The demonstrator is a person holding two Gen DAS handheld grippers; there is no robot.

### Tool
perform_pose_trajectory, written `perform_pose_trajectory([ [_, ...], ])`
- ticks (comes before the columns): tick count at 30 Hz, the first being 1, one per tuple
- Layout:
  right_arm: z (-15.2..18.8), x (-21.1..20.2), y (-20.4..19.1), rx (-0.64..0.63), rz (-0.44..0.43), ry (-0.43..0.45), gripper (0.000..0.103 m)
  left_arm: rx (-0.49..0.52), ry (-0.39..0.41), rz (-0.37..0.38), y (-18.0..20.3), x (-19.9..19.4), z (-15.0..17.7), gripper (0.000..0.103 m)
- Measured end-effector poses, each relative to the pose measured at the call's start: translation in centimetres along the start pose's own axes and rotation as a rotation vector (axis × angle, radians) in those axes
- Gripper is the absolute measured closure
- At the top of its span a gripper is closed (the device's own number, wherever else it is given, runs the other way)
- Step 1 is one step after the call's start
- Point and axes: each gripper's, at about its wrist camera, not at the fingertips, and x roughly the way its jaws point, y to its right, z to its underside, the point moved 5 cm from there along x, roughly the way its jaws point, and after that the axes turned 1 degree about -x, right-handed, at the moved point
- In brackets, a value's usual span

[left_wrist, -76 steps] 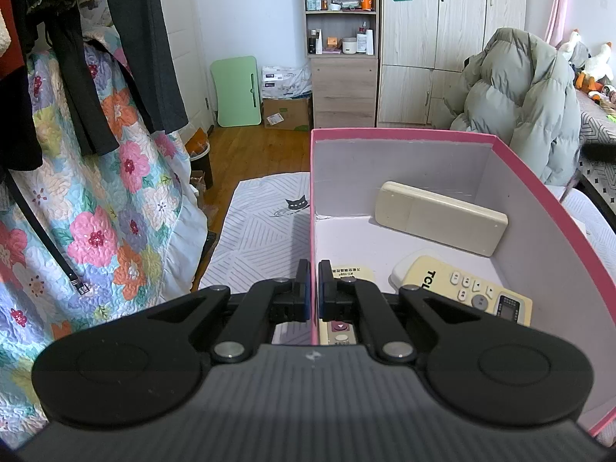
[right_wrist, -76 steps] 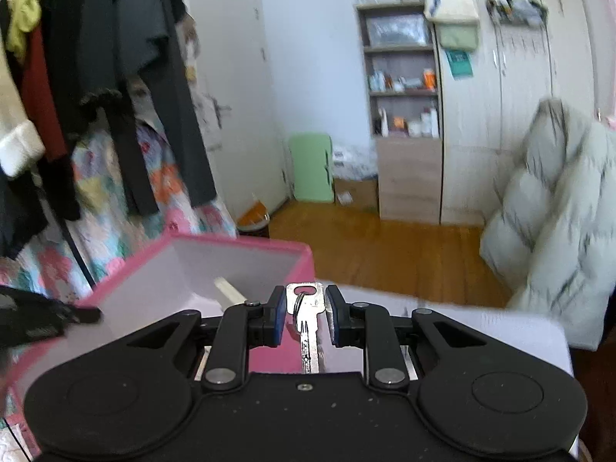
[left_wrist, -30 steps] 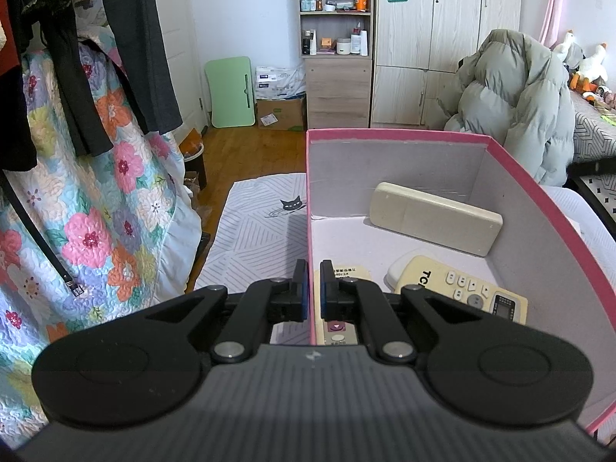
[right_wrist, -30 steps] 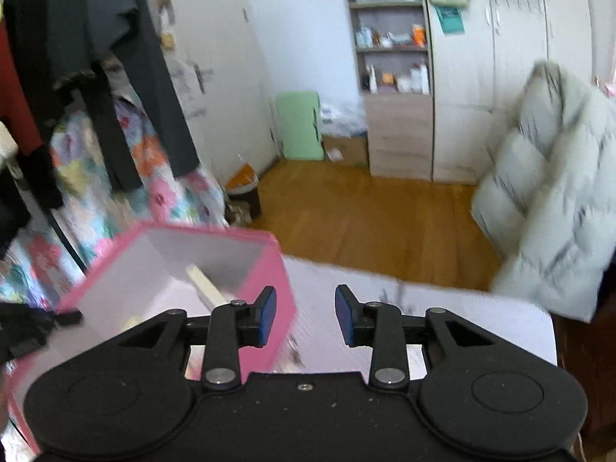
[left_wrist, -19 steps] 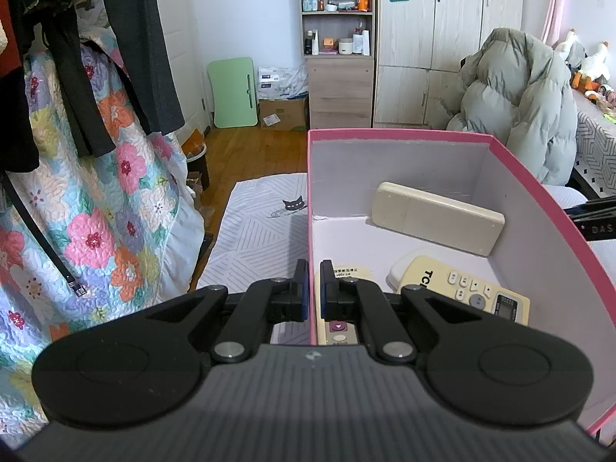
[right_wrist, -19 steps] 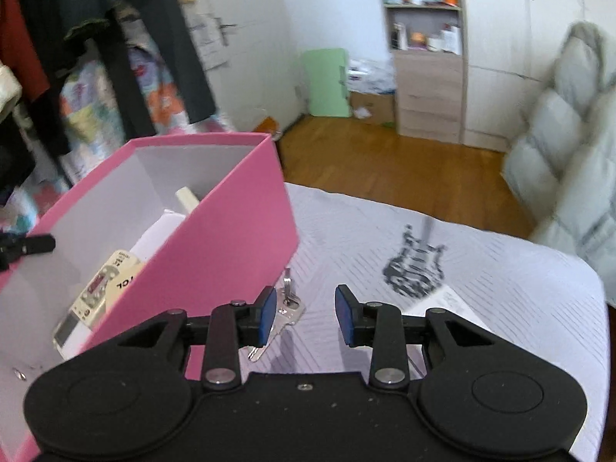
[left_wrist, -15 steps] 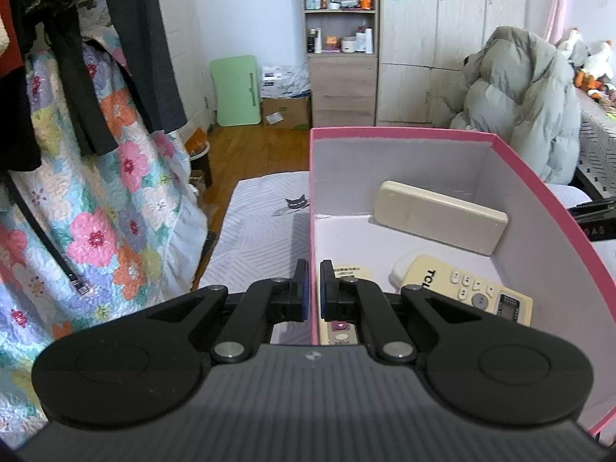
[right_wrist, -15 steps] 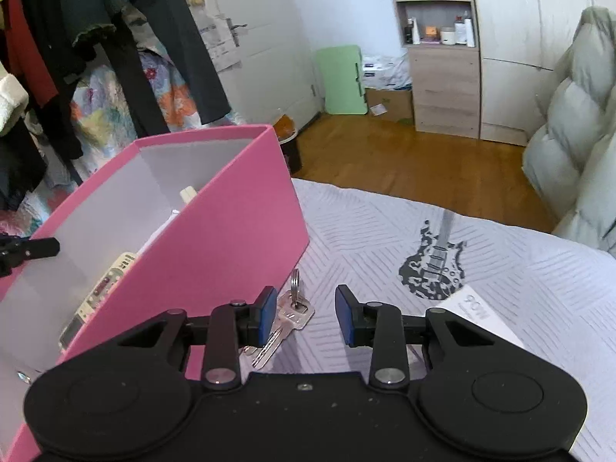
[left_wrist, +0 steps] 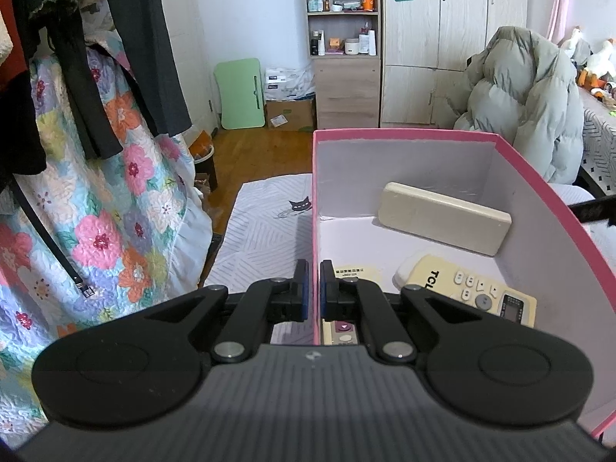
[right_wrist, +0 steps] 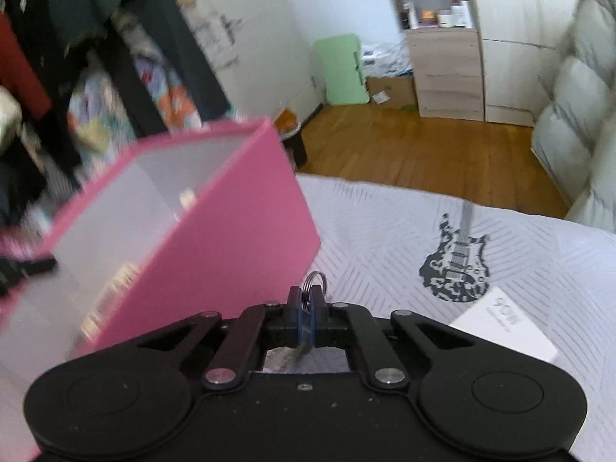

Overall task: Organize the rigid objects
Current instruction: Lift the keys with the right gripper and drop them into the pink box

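Fingers of my right gripper (right_wrist: 306, 308) pinch the key (right_wrist: 312, 288); my left gripper (left_wrist: 312, 288) pinches the pink box (left_wrist: 404, 135) wall. One bump and the key might slip out.

Each handheld unit presents a matte black body with two large round housings, one at either side, each marked by a shallow circular recess. On the left gripper (left_wrist: 312, 288), the rear deck is dark grey with fine parallel ribbing and carries a small pale emblem at its centre. Two angled black linkage arms run forward from silver pivot screws to the jaws, which are faced with blue pads. The right gripper (right_wrist: 307, 308) has the same layout: black housings, silver pivot screws, smaller screws near the fingertips, blue pad faces. Its rear deck is smooth black, dust-flecked, with one small central screw.
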Motion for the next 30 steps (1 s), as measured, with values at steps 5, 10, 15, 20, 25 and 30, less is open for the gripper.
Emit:
perform_pose_trajectory([
  [5, -1.0, -3.0, -0.7, 0.089, -0.06, 0.051, 0.098, -0.007, 0.009, 0.013, -0.1, 0.0, 0.0, 0.098],
  [10, -1.7, -5.6, -2.2, 0.081, -0.04, 0.118, 0.098, -0.015, 0.011, 0.016, -0.3, -0.1, 0.1, 0.098],
  [15, -3.8, -8.6, -5.0, 0.035, -0.049, 0.212, 0.098, -0.015, 0.011, 0.015, -0.3, -0.2, 0.1, 0.098],
  [20, -5.6, -10.7, -9.5, -0.033, -0.094, 0.253, 0.098, -0.017, 0.007, 0.012, -0.4, -0.1, 0.1, 0.098],
  [25, -7.1, -9.1, -13.1, -0.042, -0.177, 0.136, 0.098, -0.007, 0.003, 0.016, -0.2, 0.0, 0.2, 0.1],
  [30, -7.4, -4.6, -15.6, -0.101, -0.197, -0.014, 0.098, 0.026, -0.004, -0.001, 0.2, 0.0, 0.2, 0.1],
])
